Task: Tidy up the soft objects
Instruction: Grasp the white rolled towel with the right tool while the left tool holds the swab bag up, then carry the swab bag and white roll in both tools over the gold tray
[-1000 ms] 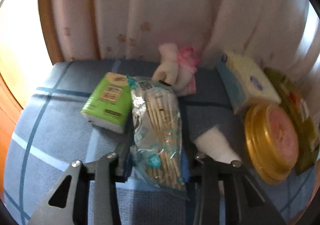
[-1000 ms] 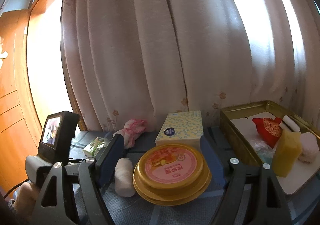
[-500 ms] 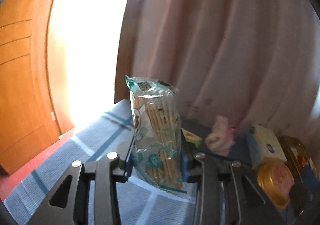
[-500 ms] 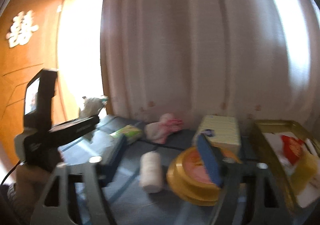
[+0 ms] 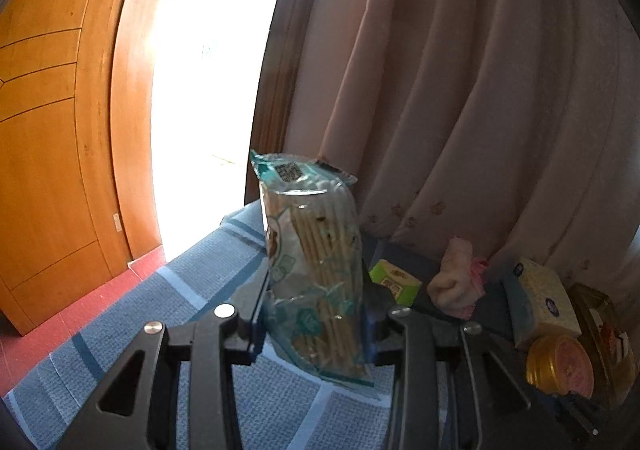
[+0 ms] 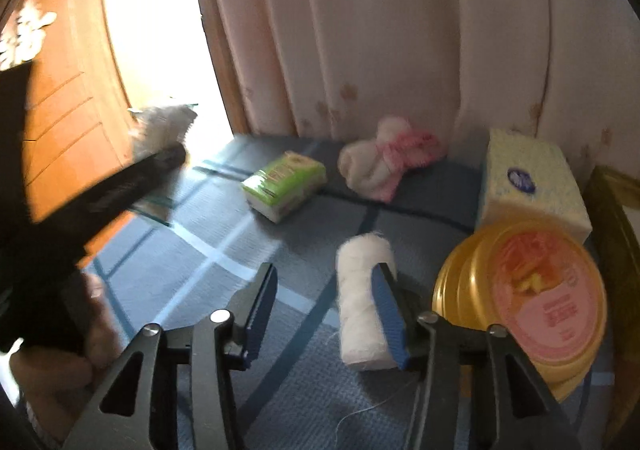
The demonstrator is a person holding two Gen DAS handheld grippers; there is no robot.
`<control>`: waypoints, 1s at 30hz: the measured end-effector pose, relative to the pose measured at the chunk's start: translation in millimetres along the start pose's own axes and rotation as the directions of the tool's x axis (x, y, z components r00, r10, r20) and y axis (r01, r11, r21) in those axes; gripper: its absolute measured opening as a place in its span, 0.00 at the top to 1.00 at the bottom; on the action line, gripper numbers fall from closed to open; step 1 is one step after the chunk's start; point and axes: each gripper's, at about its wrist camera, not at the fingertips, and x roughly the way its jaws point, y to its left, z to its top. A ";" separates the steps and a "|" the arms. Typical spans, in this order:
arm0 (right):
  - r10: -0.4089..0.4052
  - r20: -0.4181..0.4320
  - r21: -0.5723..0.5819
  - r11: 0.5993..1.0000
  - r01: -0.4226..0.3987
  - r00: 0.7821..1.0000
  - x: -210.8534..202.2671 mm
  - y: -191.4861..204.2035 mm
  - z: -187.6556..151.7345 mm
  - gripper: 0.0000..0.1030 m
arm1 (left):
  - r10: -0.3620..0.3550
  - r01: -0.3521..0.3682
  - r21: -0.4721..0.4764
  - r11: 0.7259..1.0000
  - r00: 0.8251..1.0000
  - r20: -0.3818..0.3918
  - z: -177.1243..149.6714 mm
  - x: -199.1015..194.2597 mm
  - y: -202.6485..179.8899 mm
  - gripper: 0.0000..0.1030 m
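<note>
My left gripper (image 5: 314, 324) is shut on a clear bag of cotton swabs (image 5: 316, 270) and holds it upright above the blue checked cloth (image 5: 208, 290). My right gripper (image 6: 324, 310) is open and low over the cloth, its right finger against a white gauze roll (image 6: 362, 306). A green tissue pack (image 6: 284, 184), a cream and pink plush toy (image 6: 386, 160) and a pale yellow tissue box (image 6: 528, 186) lie further back. The left gripper's body (image 6: 100, 202) crosses the right wrist view on the left.
A round gold tin with a pink lid (image 6: 536, 298) sits right of the gauze roll. A gold metal tray (image 5: 600, 314) holds items at far right. Pale curtains (image 6: 400, 30) hang behind. A wooden door (image 5: 52, 130) and a bright doorway stand left.
My left gripper has lifted the cotton swab bag off the cloth and swung left towards the door. My right gripper has narrowed, dropped and moved left to the gauze roll.
</note>
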 end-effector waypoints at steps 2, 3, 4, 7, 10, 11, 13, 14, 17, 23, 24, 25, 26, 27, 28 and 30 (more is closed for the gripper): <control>-0.017 0.007 -0.006 1.000 0.017 1.000 1.3 0.7 0.1 0.51 | 0.005 -0.005 0.002 1.000 1.000 0.005 -3.4 1.3 1.7 0.65; -0.018 0.007 -0.005 1.000 0.018 1.000 1.1 1.1 0.1 0.51 | 0.008 -0.008 0.002 1.000 1.000 0.008 -3.7 2.1 3.5 0.65; -0.021 0.006 -0.003 1.000 0.021 1.000 1.5 0.4 -0.1 0.51 | 0.013 -0.013 0.002 1.000 1.000 0.012 -3.9 2.3 4.3 0.65; -0.053 -0.015 -0.005 0.999 0.053 0.998 5.8 -2.6 -1.5 0.51 | 0.040 -0.041 0.015 0.999 0.998 0.042 -4.0 -0.6 4.1 0.65; -0.115 -0.041 -0.023 0.993 0.114 0.992 10.1 -2.7 -1.1 0.51 | 0.061 -0.063 0.031 0.998 0.996 0.066 -4.8 -2.9 1.6 0.65; -0.161 -0.061 -0.040 0.987 0.159 0.985 15.6 -2.0 0.0 0.50 | 0.060 -0.063 0.035 0.997 0.996 0.067 -5.1 -2.7 0.6 0.65; -0.194 -0.110 -0.041 0.981 0.191 0.975 24.9 -1.0 0.3 0.50 | 0.060 -0.063 0.038 0.997 0.996 0.065 -4.8 -1.5 -0.4 0.65; -0.222 -0.124 -0.060 0.975 0.216 0.967 30.5 -0.2 2.1 0.50 | 0.058 -0.061 0.039 0.997 0.996 0.063 -4.1 -0.9 -0.2 0.65; -0.185 -0.120 -0.054 0.982 0.180 0.975 30.3 -0.1 3.1 0.53 | 0.053 -0.055 0.039 0.998 0.997 0.057 -1.9 -0.5 0.0 0.65; -0.029 -0.056 0.045 0.998 0.032 0.998 15.0 -15.8 2.8 0.69 | 0.035 -0.038 0.044 0.998 0.998 0.061 -2.5 -2.0 2.2 0.65; 0.015 -0.014 0.063 0.998 -0.014 1.000 7.0 -17.9 2.1 0.69 | 0.029 -0.033 0.051 0.998 0.997 0.069 -2.8 -3.8 1.4 0.65; 0.039 0.023 0.067 0.997 -0.040 0.999 0.6 -18.9 1.5 0.69 | 0.021 -0.026 0.061 0.998 0.997 0.078 -3.4 -5.8 0.0 0.65; 0.062 0.076 0.068 0.995 -0.067 0.995 -8.4 -19.5 0.6 0.69 | 0.005 -0.012 0.080 0.997 0.996 0.087 -4.2 -7.6 -3.2 0.65; 0.083 0.131 0.068 0.993 -0.092 0.988 -17.7 -20.2 -0.7 0.69 | -0.008 -0.001 0.095 0.995 0.996 0.093 -5.1 -10.3 -4.9 0.65; 0.091 0.180 0.069 0.992 -0.105 0.980 -26.1 -20.8 -2.0 0.69 | -0.023 0.011 0.115 0.993 0.995 0.100 -6.2 -12.7 -8.5 0.65; 0.043 0.267 0.042 0.998 -0.056 0.963 -41.8 -16.0 -4.5 0.69 | -0.049 0.032 0.153 0.988 0.992 0.113 -8.7 -16.5 -15.6 0.65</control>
